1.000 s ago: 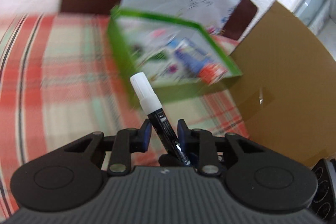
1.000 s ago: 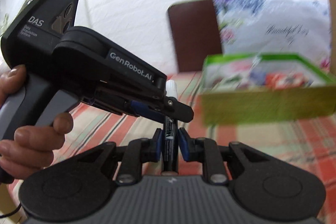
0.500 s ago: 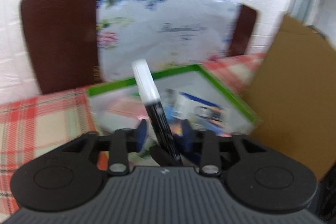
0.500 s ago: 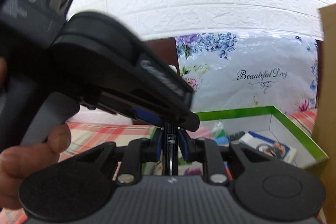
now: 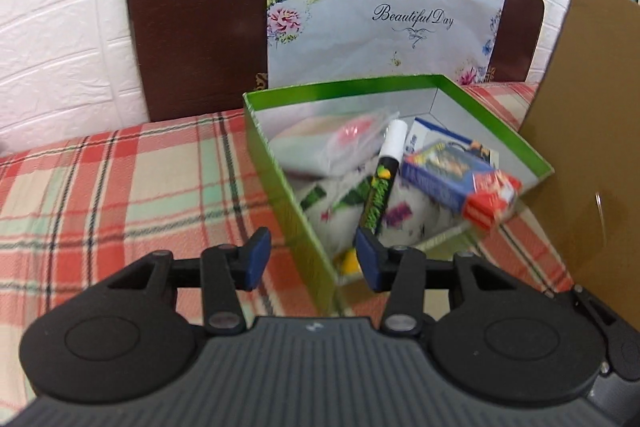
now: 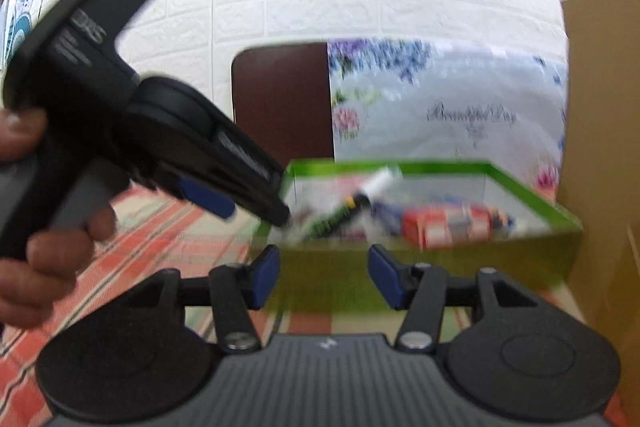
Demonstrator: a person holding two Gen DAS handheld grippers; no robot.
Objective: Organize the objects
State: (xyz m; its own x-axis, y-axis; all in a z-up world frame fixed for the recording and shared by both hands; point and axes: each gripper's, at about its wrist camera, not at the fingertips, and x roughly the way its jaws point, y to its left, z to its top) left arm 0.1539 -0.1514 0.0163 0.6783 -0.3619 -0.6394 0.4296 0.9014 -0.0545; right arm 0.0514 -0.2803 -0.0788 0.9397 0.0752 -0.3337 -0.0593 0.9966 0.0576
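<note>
A black marker [image 5: 379, 183] with a white cap lies slanted inside the green box [image 5: 280, 163], cap toward the far wall, on top of printed packets. My left gripper [image 5: 312, 261] hovers over the box's near corner; its jaws are opening with nothing between them, and the marker's lower end sits just beyond the right pad. In the right wrist view, my right gripper [image 6: 326, 277] stands before the green box [image 6: 440, 255], jaws opening and empty. The marker [image 6: 352, 205] leans in the box behind it. A hand holds my left gripper [image 6: 256, 213] at the left.
A blue and red card box [image 5: 460, 187] rests tilted on the green box's near right rim. A brown cardboard sheet [image 5: 592, 131] stands close on the right. Behind are dark chair backs [image 5: 196, 19], a flowered plastic bag [image 5: 380, 15] and a white brick wall. A plaid tablecloth [image 5: 120, 187] covers the table.
A second ago both grippers were shut on the marker above the table. Both have let go and stand open, and the marker now lies in the green box.
</note>
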